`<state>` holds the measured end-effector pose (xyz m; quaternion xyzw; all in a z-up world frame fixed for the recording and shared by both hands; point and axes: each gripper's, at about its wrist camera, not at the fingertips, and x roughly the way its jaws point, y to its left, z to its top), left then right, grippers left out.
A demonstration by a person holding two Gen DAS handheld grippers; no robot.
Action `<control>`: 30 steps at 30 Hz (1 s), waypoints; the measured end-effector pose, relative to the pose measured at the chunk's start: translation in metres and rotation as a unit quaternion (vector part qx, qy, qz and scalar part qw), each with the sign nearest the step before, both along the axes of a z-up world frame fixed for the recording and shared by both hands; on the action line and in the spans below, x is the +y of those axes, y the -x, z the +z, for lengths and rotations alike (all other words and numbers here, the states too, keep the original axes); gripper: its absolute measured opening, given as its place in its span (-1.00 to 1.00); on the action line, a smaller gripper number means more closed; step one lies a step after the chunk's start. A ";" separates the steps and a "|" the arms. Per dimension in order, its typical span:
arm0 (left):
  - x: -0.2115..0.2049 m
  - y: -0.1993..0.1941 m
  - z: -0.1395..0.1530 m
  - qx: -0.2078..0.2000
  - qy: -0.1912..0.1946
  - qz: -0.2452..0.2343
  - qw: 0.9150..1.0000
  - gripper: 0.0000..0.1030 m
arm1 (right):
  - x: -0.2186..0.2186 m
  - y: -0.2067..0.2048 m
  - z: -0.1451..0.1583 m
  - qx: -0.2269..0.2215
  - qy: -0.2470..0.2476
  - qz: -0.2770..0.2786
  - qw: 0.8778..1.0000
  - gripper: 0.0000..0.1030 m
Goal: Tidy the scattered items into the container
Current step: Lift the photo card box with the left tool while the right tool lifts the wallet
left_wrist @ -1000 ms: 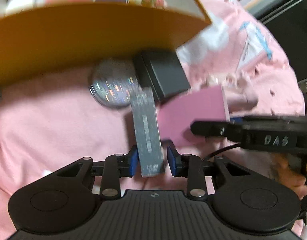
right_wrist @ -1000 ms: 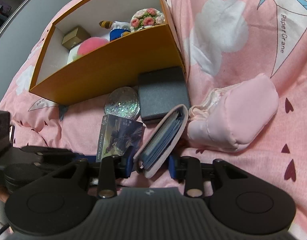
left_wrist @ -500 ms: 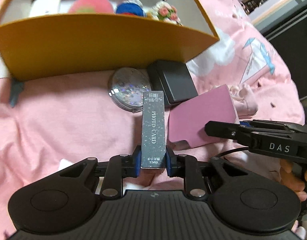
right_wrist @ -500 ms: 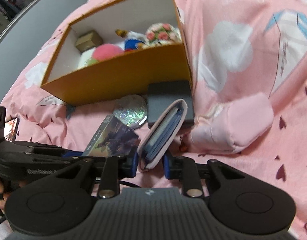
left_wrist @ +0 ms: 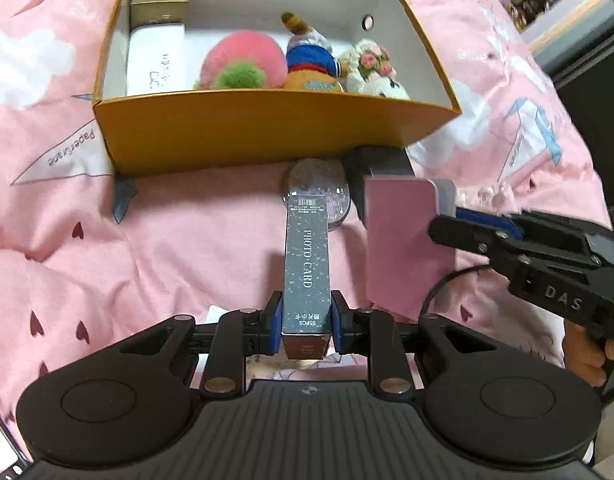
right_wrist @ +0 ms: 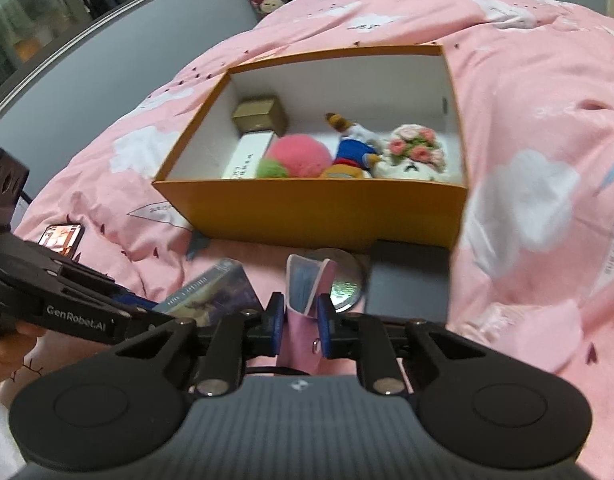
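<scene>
Two clenched claws: left claw (left_wrist: 303, 330) on "PHOTO CARD" box (left_wrist: 307, 264), "DAS"-marked right claw (right_wrist: 301, 322) on pink wallet (right_wrist: 305, 292).

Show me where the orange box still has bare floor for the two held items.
Inside the orange box, bare white floor lies along the far wall, between the gold box and the right wall, behind the toys. The near half is crowded: white box, pink plush, blue-shirted doll, flowered plush. The photo card box and pink wallet fit best there.
</scene>
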<state>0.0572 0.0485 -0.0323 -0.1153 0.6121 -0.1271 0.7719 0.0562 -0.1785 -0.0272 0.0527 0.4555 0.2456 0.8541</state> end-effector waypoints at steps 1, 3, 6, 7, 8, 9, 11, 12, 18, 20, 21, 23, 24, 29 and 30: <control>-0.001 -0.003 -0.003 0.006 -0.001 -0.003 1.000 -0.49 | 0.002 -0.002 -0.004 0.006 -0.001 0.004 1.000 -0.63; -0.004 -0.006 -0.012 0.021 -0.009 -0.003 1.000 -0.49 | 0.002 -0.006 -0.015 0.031 0.004 0.002 1.000 -0.62; -0.012 -0.006 -0.023 0.030 -0.021 -0.011 0.999 -0.47 | -0.003 -0.006 -0.024 0.051 0.013 -0.007 0.999 -0.61; -0.014 -0.005 -0.026 0.031 -0.021 -0.013 0.999 -0.47 | -0.005 -0.006 -0.024 0.055 0.014 -0.007 0.998 -0.61; -0.016 -0.003 -0.027 0.031 -0.023 -0.016 0.999 -0.46 | -0.006 -0.006 -0.024 0.058 0.016 -0.005 0.998 -0.60; -0.017 0.000 -0.027 0.029 -0.026 -0.021 0.999 -0.45 | -0.007 -0.007 -0.025 0.060 0.020 -0.002 0.998 -0.56; -0.019 0.004 -0.029 0.033 -0.032 -0.029 0.999 -0.44 | -0.006 -0.009 -0.026 0.063 0.031 0.007 0.998 -0.49; -0.019 0.006 -0.030 0.037 -0.033 -0.030 0.998 -0.43 | -0.005 -0.011 -0.028 0.065 0.037 0.009 0.997 -0.44; -0.012 0.010 -0.038 0.046 -0.024 -0.014 0.999 -0.38 | 0.001 -0.023 -0.042 0.090 0.039 0.014 0.995 -0.34; -0.011 0.011 -0.038 0.039 -0.028 -0.010 0.999 -0.41 | 0.001 -0.023 -0.043 0.094 0.038 0.012 0.995 -0.34; -0.011 0.010 -0.037 0.034 -0.031 -0.010 0.999 -0.48 | 0.000 -0.022 -0.043 0.095 0.037 0.012 0.995 -0.34; -0.011 0.012 -0.033 0.022 -0.039 -0.011 0.999 -0.48 | 0.000 -0.023 -0.044 0.095 0.037 0.013 0.995 -0.30; -0.010 0.012 -0.032 0.017 -0.040 -0.009 0.999 -0.49 | 0.001 -0.022 -0.045 0.098 0.037 0.013 0.994 -0.24; -0.002 0.013 -0.019 -0.015 -0.041 0.014 0.999 -0.49 | 0.007 -0.018 -0.053 0.110 0.042 0.020 0.993 -0.23; -0.001 0.013 -0.016 -0.021 -0.043 0.017 0.999 -0.49 | 0.007 -0.018 -0.053 0.110 0.041 0.018 0.993 -0.26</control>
